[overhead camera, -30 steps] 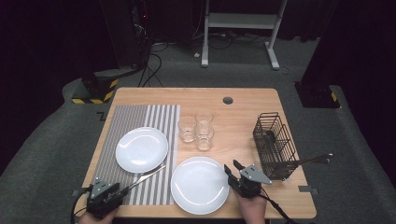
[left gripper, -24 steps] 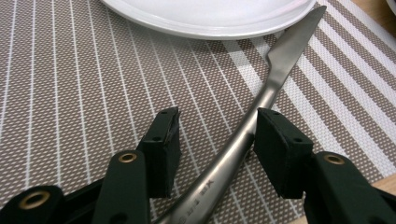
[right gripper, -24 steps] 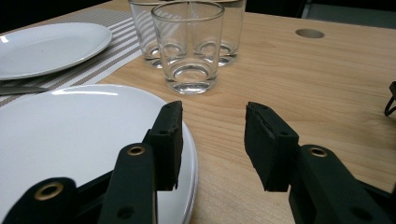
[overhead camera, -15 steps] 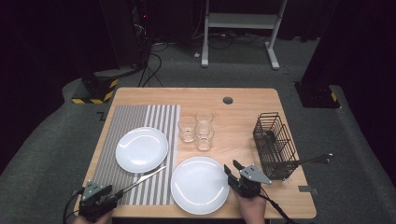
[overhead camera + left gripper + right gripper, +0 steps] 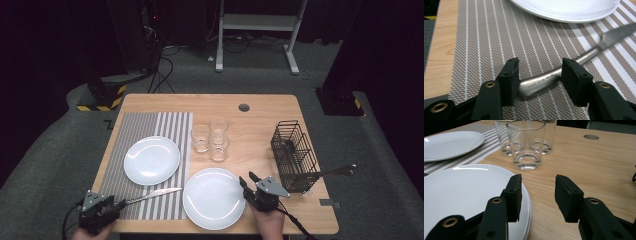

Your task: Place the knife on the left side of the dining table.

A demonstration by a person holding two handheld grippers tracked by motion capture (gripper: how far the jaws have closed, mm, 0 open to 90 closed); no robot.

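Now we are setting down the knife point(image 5: 554, 75): it lies on the striped mat point(image 5: 150, 131) near the table's front left corner, handle between our left gripper point(image 5: 539, 72), whose jaws have just been opening. Back straight off the handle. Our right gripper point(image 5: 537, 195) hangs open, empty. We count two plates, three glasses, one basket.

Knife point(image 5: 554, 76) lies flat on the placemat point(image 5: 474, 37), its handle end between the jaws of the left gripper point(image 5: 539, 72), blade running ahead and to the right. A plate point(image 5: 566, 8) sits on the mat ahead of those jaws.

Right gripper point(image 5: 537, 195): left jaw over the rim of a second plate point(image 5: 461, 192), right jaw over bare table point(image 5: 584, 162). Three glasses point(image 5: 525, 143) stand clustered ahead of the jaws. Wire basket point(image 5: 294, 155) stands to their right.
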